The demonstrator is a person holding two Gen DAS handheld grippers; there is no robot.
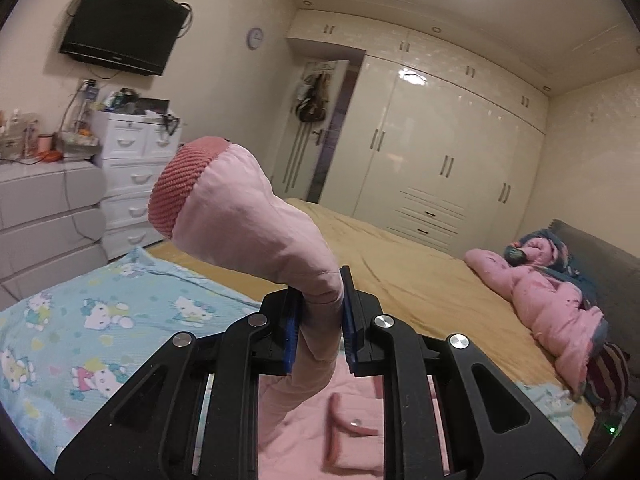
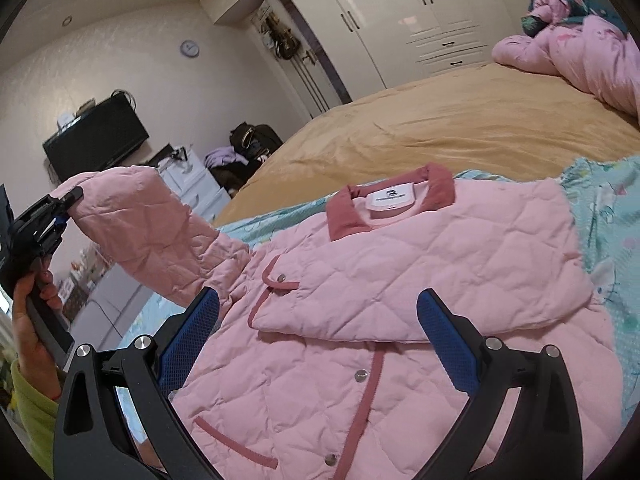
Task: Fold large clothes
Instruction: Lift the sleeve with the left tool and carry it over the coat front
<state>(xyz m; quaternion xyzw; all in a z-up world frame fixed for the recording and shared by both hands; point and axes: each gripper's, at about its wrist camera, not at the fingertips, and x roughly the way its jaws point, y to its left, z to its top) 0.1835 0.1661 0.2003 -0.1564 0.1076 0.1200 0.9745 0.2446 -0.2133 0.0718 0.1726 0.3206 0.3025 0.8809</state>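
- A pink quilted jacket (image 2: 400,280) lies front-up on a pale blue cartoon-print blanket (image 1: 80,312) at the near edge of a bed (image 2: 420,128); its dark pink collar (image 2: 344,216) points toward the far side of the bed, and one side is already folded across the chest.
- The left tongs (image 1: 320,320) are clamped narrow on the jacket's other sleeve (image 1: 248,216), holding it up in the air off the bed's left side; the ribbed dark pink cuff (image 1: 180,184) sticks up past the blue pads.
- A hand (image 2: 32,320) with a yellow-green sleeve grips the left tongs' handle.
- The right tongs (image 2: 320,344) stand wide over the jacket's lower front, nothing between the pads.
- Around: a rumpled pink duvet (image 1: 552,300) is heaped at the far right of the bed by a grey headboard (image 1: 600,248), well apart from the jacket.
- A broad stretch of bare mustard sheet lies between the jacket and the duvet.
- Beyond the bed's left edge stand white drawer units (image 1: 132,176) with clutter on top, a wall television (image 1: 124,28) and a round clock (image 1: 255,38).
- Cream wardrobes (image 1: 440,140) line the far wall.
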